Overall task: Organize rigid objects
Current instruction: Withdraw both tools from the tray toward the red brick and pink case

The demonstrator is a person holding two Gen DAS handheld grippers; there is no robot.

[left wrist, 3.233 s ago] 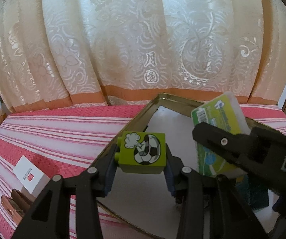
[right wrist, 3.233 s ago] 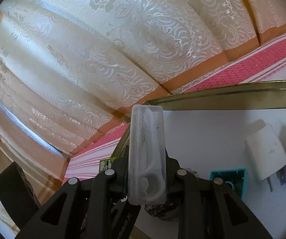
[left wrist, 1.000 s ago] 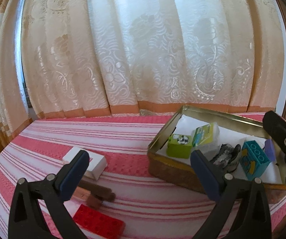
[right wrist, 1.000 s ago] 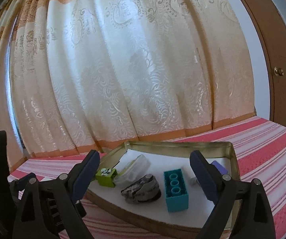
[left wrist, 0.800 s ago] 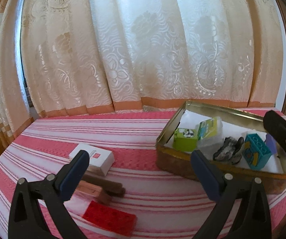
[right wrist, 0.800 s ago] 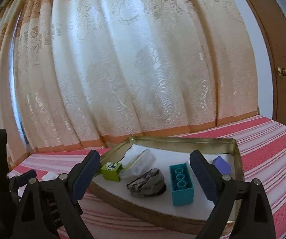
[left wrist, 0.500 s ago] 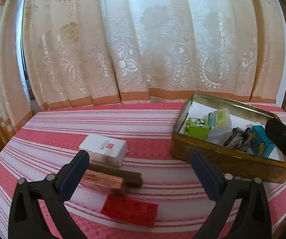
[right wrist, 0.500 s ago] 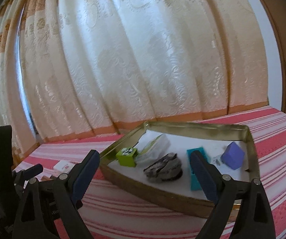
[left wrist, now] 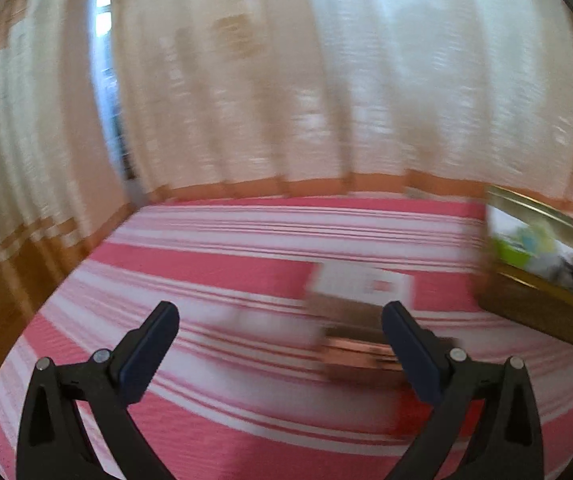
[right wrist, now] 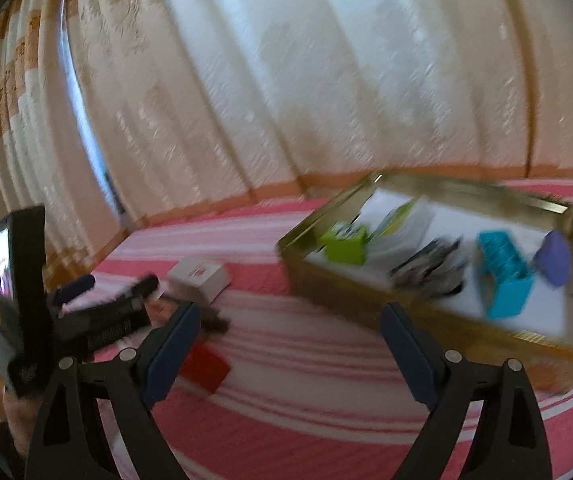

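On the table: a pink-and-white striped cloth [left wrist: 246, 248] covers the surface, with a cream patterned curtain [right wrist: 286, 80] hanging behind its far edge.
Picture quality: both views are smeared by motion, so small details are hard to read.
Left gripper [left wrist: 280, 344]: jaws spread wide, nothing between them, held above the cloth; in the right wrist view it shows at the near left, close to the loose pieces.
Right gripper [right wrist: 290, 340]: jaws spread wide and empty, held above the cloth in front of the tin's near wall.
Tin [right wrist: 366, 292]: a gold-coloured shallow metal tin with a white lining, on the right of the table.
Inside the tin: a green block [right wrist: 344, 246] at the left end, a clear case with a green label [right wrist: 402, 220] just beside it, a dark grey lump [right wrist: 430, 270] in the middle, a teal brick [right wrist: 504, 276] to the right of that, and a purple piece [right wrist: 554, 258] at the right end.
White box [left wrist: 360, 284]: on the cloth left of the tin, well apart from it, with a small red mark on top.
Brown bars [left wrist: 360, 354]: lying just near of the white box; whether they touch it cannot be told.
Red flat brick [right wrist: 204, 366]: on the cloth at the near side of the brown bars, partly behind the right gripper's left finger.
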